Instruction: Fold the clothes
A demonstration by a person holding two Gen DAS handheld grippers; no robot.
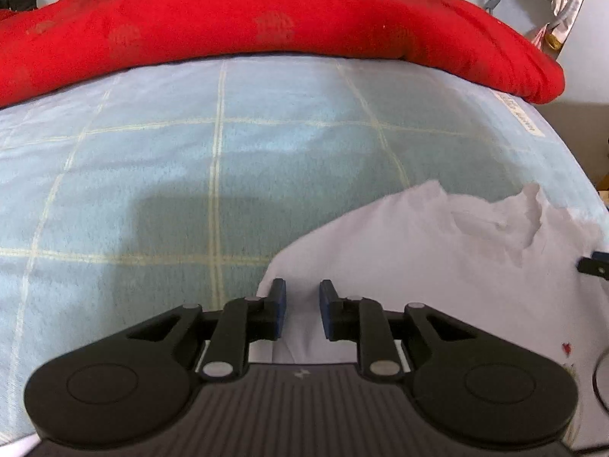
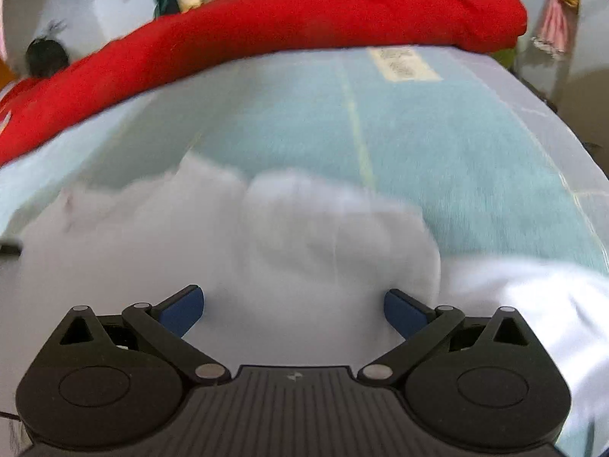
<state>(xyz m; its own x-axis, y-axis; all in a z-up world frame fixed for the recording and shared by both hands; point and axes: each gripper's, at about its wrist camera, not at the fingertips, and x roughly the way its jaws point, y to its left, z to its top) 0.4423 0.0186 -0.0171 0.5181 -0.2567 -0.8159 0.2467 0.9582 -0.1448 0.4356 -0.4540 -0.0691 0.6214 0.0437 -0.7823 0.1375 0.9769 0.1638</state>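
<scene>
A white garment [image 1: 437,259] lies rumpled on a pale blue checked blanket [image 1: 152,171]. In the left wrist view my left gripper [image 1: 302,293] sits at the garment's left edge. Its blue pads stand a narrow gap apart with a fold of white cloth filling the space between them. In the right wrist view, which is blurred, my right gripper [image 2: 293,301] hangs over the bunched white garment [image 2: 266,228]. Its jaws are spread wide and the cloth lies below them, touching neither pad. A dark fingertip with blue on it [image 1: 592,264] shows at the right edge of the left view.
A thick red quilt [image 1: 266,19] lies across the far side of the bed, also seen as the red quilt [image 2: 304,19]. A white label [image 2: 403,64] is on the blanket near the right edge. The bed's right edge drops off to the floor [image 1: 586,122].
</scene>
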